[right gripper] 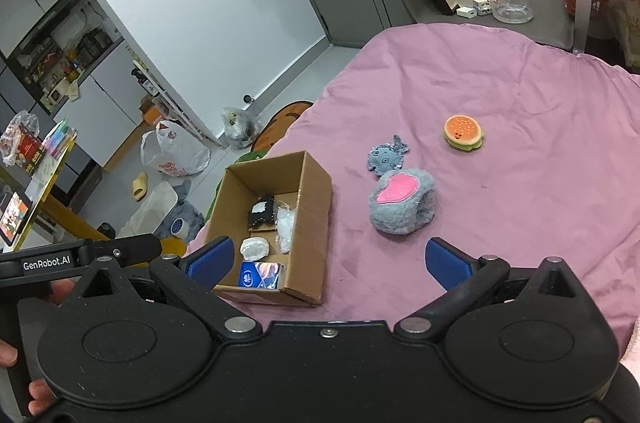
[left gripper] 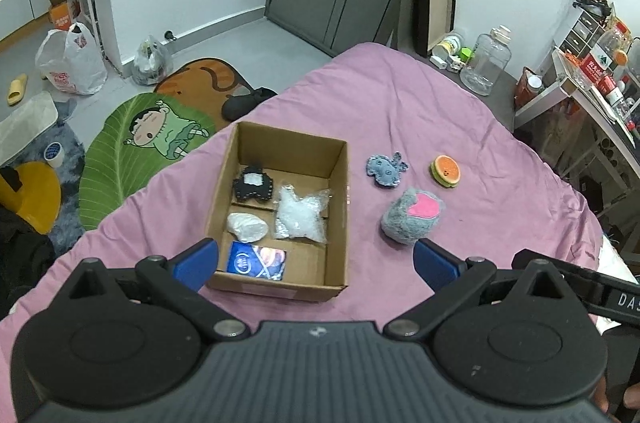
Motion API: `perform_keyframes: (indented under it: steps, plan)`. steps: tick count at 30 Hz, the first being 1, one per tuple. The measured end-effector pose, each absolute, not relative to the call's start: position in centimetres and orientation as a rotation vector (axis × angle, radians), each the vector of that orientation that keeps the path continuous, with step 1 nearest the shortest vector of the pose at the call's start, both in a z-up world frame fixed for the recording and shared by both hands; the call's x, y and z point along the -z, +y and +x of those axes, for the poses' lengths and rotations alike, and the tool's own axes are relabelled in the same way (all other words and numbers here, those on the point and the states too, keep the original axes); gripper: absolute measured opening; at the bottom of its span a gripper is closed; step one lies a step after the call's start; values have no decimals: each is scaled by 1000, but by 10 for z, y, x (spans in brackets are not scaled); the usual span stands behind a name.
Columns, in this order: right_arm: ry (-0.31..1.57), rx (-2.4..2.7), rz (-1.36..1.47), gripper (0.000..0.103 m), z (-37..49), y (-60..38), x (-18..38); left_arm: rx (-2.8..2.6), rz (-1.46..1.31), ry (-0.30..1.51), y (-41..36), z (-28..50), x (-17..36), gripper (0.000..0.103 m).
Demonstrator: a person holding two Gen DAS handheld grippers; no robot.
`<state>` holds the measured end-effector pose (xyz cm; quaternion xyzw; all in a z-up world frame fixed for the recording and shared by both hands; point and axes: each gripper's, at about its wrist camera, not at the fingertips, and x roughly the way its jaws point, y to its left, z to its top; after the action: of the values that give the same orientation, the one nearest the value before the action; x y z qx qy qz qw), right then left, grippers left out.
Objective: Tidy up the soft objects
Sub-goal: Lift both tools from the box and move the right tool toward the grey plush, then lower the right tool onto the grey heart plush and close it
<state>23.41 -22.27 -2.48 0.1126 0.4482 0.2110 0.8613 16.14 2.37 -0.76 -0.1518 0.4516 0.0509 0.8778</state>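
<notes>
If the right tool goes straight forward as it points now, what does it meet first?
Probably the grey plush with the pink heart, just ahead between the open right tool fingers; depth is uncertain, so it might touch the pink bedcover first.

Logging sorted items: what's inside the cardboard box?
Open brown cardboard box holds four: black felt toy, clear plastic bag, white wrapped lump, blue packet. Anything beneath them is hidden.

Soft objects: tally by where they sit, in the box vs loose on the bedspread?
In the cardboard box: 4 (black plush, clear crinkly bag, white lump, blue packet)
Loose on the pink bedspread: 3 (blue felt toy, burger toy, grey fuzzy pouch)
Total: 7
Both grippers are open and empty.
</notes>
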Motion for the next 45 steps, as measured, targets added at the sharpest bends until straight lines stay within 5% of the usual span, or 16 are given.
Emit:
perform_keyframes:
  steps: [26,34,42,45]
  plan:
    - [985,-346,379,100,281,-292,68,-82,-316,1003,-42,228,33,101]
    - [1024,-356,426,76,307,-300,90,-71,-326,1011,-59,254,50,96]
    - [1074,-360,501,59,336,-305,115,-69,-328,1023,-74,283,70,71]
    - [1103,-361,520,54,346,-305,126,-69,-326,1049,-79,294,81,68]
